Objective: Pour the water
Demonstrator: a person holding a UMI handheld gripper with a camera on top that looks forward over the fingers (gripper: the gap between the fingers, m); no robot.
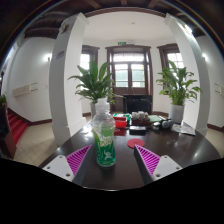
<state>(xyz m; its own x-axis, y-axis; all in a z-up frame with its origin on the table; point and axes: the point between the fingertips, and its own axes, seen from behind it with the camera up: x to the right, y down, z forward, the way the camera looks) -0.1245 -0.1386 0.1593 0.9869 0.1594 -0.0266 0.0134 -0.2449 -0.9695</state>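
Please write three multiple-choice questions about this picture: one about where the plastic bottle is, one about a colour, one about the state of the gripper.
1. Where does the plastic bottle stand on the dark table?
A. Between the two fingers
B. Far beyond the fingers, beside the plants
C. On the floor under the table

2. What colour is the label on the bottle?
A. Red
B. Green
C. Yellow

3. In what state is the gripper?
A. Shut on the bottle
B. Open, with a gap at each side of the bottle
C. Shut, with nothing between the fingers

Answers:
1. A, the bottle rises upright between the two purple pads.
2. B, the band around the lower part of the bottle is green.
3. B, dark table shows between each pad and the bottle, so neither finger presses on it.
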